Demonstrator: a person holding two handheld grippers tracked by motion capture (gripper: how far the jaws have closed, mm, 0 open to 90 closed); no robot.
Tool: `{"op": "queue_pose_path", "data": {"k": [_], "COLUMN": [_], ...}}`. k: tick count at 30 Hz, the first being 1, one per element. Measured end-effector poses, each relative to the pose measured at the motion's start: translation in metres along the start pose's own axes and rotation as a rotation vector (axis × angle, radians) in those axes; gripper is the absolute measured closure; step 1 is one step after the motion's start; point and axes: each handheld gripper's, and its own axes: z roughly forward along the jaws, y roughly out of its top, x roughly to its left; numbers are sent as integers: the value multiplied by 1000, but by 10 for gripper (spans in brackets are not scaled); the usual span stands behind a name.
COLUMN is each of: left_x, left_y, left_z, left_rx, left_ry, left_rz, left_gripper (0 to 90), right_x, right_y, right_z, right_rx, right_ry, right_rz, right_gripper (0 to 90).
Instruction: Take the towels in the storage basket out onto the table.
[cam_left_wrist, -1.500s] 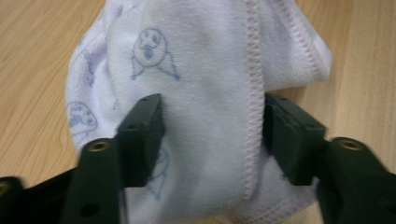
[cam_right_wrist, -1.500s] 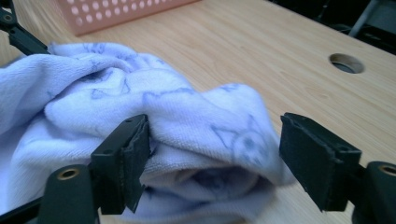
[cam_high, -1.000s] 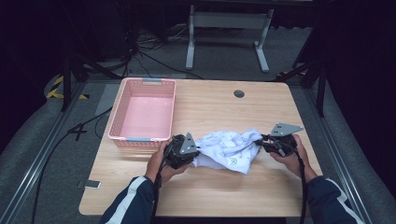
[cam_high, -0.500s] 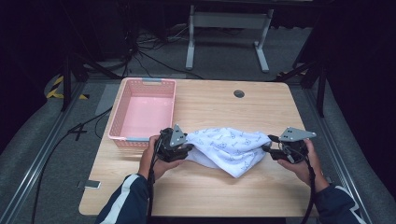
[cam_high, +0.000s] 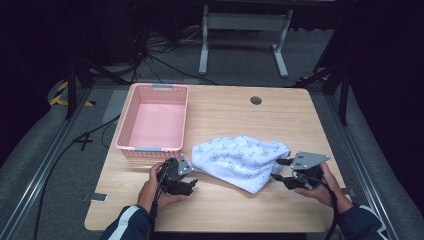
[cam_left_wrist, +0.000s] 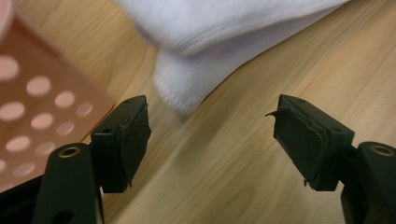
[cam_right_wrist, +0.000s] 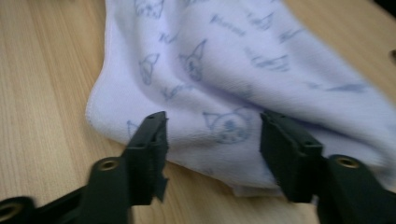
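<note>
dark floor and cables ring a pale wooden table. on its near half lies the white printed cloth, long axis running side to side between the two hands, well clear of the near edge. the left gripper sits just off the cloth's left corner; its jaws have just been opening, nothing between them. the right gripper is at the cloth's right end, jaws just opened too, astride the hem without pressing. a pink basket stands near the far left corner, nearer the left hand.
</note>
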Motion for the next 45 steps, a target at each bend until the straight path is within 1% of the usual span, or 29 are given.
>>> {"op": "queue_pose_path", "data": {"k": [1, 2, 4, 6, 9, 11, 14, 15, 17, 18, 19, 20, 22, 25, 26, 27, 29, 30, 31, 32, 34, 36, 37, 38, 39, 41, 42, 43, 45], "left_x": [0, 4, 8, 9, 5, 1, -5, -8, -10, -12, -12, -12, -11, -6, -6, -4, 2, 11, 15, 24, 39, 44, 55, 55, 62, 69, 70, 69, 61], "left_y": [0, 2, 6, 10, 14, 17, 22, 25, 27, 29, 32, 32, 46, 65, 65, 72, 86, 98, 102, 108, 118, 123, 131, 131, 134, 135, 134, 132, 124], "left_z": [0, 8, 14, 22, 28, 32, 35, 36, 36, 35, 35, 35, 29, 22, 22, 21, 20, 21, 21, 22, 25, 26, 29, 29, 28, 22, 15, 10, -2], "left_rx": [0, -15, -33, -34, -22, -29, -47, -49, -46, -45, -51, -51, -65, -113, -113, -128, -128, -149, -142, -133, -127, -120, -108, -108, -103, -117, -133, -142, -145], "left_ry": [0, -13, -18, -55, -65, -79, -80, -72, -58, -32, -22, -22, 14, 55, 55, 70, 90, 108, 124, 156, 162, 183, 243, 243, 249, 245, 223, 198, 155], "left_rz": [0, -25, -36, -53, -46, -37, -15, -3, 12, 24, 32, 32, 57, 58, 58, 55, 57, 51, 56, 45, 2, -8, -10, -10, -34, -67, -67, -53, -23], "left_gripper": [275, 284, 285, 305, 310, 321, 441, 490, 621, 666, 731, 769, 790, 799, 801, 801, 801, 801, 800, 801, 803, 805, 806, 807, 807, 808, 807, 807, 807], "right_x": [0, 0, -1, -4, -6, -8, -14, -16, -21, -22, -25, -25, -30, -36, -39, -39, -45, -47, -48, -49, -50, -48, -46, -45, -43, -41, -40, -39, -36], "right_y": [0, -2, -4, -7, -10, -11, -13, -13, -10, -9, -6, -6, 3, 6, 5, 5, 1, -1, -4, -6, -10, -11, -10, -9, -7, -7, -6, -6, -5], "right_z": [0, 13, 22, 32, 43, 50, 50, 46, 34, 28, 17, 17, -16, -52, -62, -62, -87, -94, -100, -103, -112, -117, -118, -119, -119, -119, -117, -113, -105], "right_rx": [0, 35, 60, 84, 125, 131, 101, 87, 42, 19, -6, -6, -113, -197, -219, -219, -266, -287, -302, -310, -328, -339, -335, -331, -330, -325, -323, -310, -277], "right_ry": [0, 33, 58, 56, 35, 21, 1, 10, 16, 14, 8, 8, -49, -96, -102, -102, -143, -139, -137, -137, -132, -112, -112, -113, -117, -116, -108, -82, -73], "right_rz": [0, 7, 8, -5, -27, -21, -31, -33, -19, -8, 8, 8, 34, 68, 87, 87, 110, 126, 136, 140, 148, 147, 136, 128, 123, 125, 129, 125, 113], "right_gripper": [384, 311, 240, 202, 214, 256, 548, 662, 768, 778, 789, 789, 799, 801, 801, 801, 803, 804, 805, 806, 806, 807, 807, 807, 806, 805, 802, 800, 799]}}
